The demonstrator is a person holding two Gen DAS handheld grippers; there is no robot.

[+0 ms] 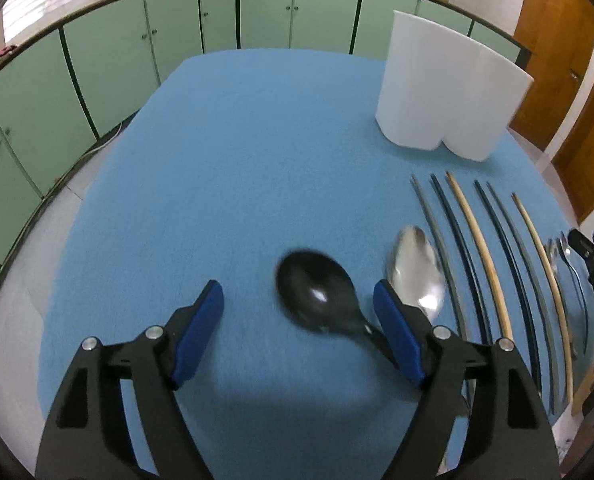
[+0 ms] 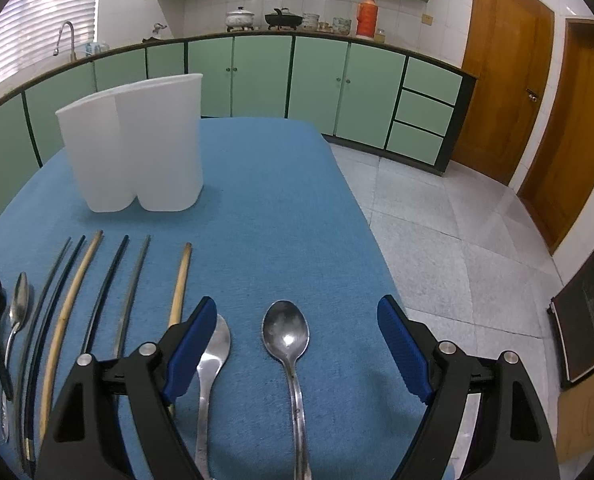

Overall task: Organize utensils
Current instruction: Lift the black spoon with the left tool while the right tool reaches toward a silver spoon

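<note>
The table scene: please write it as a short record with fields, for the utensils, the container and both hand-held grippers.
surface: blue cloth on the table
container: white two-part holder, upright, nothing seen inside
chopsticks: six, side by side
spoons: black spoon, blurred; steel spoon beside it; steel spoon; another to its left
left hand-held gripper: open, black spoon between its fingers
right hand-held gripper: open, over a steel spoon
</note>
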